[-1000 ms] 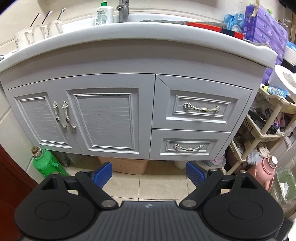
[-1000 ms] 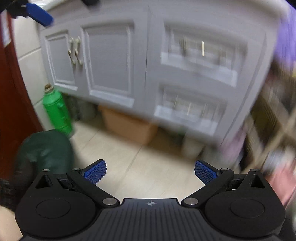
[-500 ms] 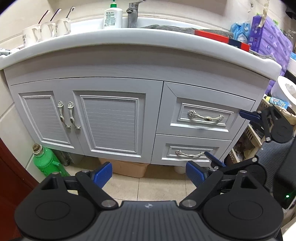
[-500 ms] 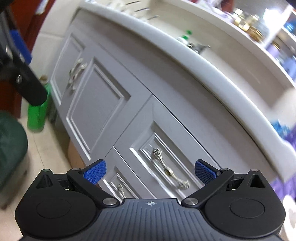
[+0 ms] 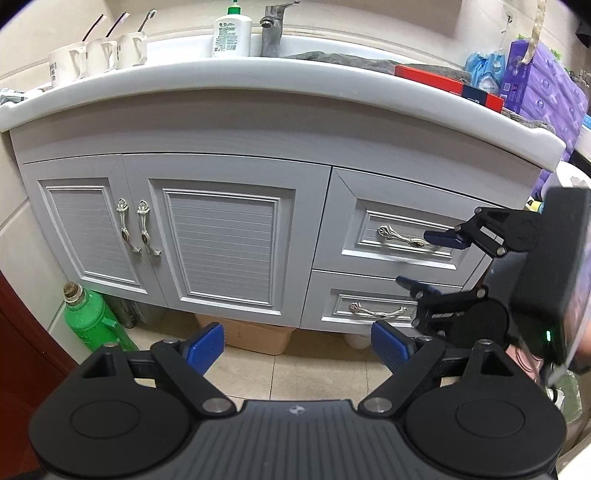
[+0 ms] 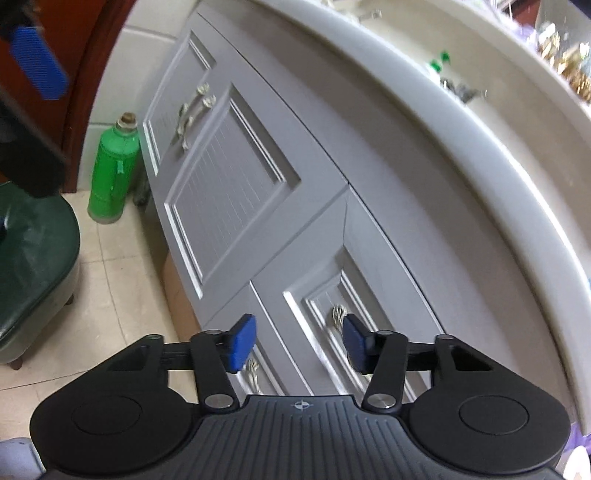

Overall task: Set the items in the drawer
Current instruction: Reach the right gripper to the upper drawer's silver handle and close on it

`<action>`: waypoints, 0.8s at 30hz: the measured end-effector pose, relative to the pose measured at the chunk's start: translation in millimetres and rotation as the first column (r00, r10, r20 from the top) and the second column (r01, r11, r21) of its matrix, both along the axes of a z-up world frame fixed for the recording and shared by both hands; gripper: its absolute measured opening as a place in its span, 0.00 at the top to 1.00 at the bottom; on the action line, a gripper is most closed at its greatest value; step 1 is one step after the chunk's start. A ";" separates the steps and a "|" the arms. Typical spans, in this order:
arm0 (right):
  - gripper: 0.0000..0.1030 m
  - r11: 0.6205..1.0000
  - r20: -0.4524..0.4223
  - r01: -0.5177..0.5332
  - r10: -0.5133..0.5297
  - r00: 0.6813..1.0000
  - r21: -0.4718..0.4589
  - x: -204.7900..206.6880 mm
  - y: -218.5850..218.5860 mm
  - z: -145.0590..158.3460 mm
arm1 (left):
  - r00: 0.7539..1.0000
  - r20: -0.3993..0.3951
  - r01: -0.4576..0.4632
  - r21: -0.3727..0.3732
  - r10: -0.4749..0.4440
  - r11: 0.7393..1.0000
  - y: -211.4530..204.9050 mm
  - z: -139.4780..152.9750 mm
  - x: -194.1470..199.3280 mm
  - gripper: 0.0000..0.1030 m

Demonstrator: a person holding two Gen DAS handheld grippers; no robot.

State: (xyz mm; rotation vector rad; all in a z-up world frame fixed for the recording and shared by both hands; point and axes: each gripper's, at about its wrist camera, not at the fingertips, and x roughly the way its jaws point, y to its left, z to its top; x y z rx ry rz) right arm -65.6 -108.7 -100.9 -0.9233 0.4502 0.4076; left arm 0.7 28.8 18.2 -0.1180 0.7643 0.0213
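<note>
A grey vanity has two shut drawers at its right: an upper drawer (image 5: 402, 225) with a silver handle (image 5: 404, 238) and a lower drawer (image 5: 373, 306). My right gripper (image 5: 430, 260) is open and turned on its side, close in front of the upper drawer, one blue fingertip (image 5: 445, 238) at the handle's right end. In the right wrist view this gripper (image 6: 299, 345) is open, its jaws narrower than before, with the upper drawer's handle (image 6: 338, 317) just ahead between them. My left gripper (image 5: 297, 343) is open and empty, held back low before the vanity.
A double cabinet door (image 5: 221, 236) fills the vanity's left. A green bottle (image 5: 92, 321) stands on the tiled floor at the left, a pink bin (image 5: 251, 338) under the cabinet. A green stool (image 6: 33, 266) stands left. Cups, a lotion bottle (image 5: 232, 31) and boxes sit on the counter.
My right gripper has moved in to the upper drawer's handle and its jaws have narrowed. The left gripper has risen slightly and stays open.
</note>
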 end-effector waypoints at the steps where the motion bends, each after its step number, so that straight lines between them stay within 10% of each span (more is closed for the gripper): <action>1: 0.55 1.000 -0.006 0.007 -0.007 1.000 -0.008 2.6 -1.3 -0.5 | 1.000 -0.003 -0.001 -0.001 0.001 1.000 1.1 0.2 1.6 0.00; 20: 0.55 0.974 -0.078 0.110 -0.127 0.989 -0.198 68.7 -3.6 -28.3 | 1.000 -0.015 -0.001 -0.005 0.001 1.000 2.2 -2.5 1.6 0.00; 24: 0.70 0.968 -0.116 0.113 -0.141 0.983 -0.222 82.2 -0.4 -35.5 | 1.000 -0.014 -0.002 -0.012 0.002 1.000 3.4 -1.9 1.5 0.00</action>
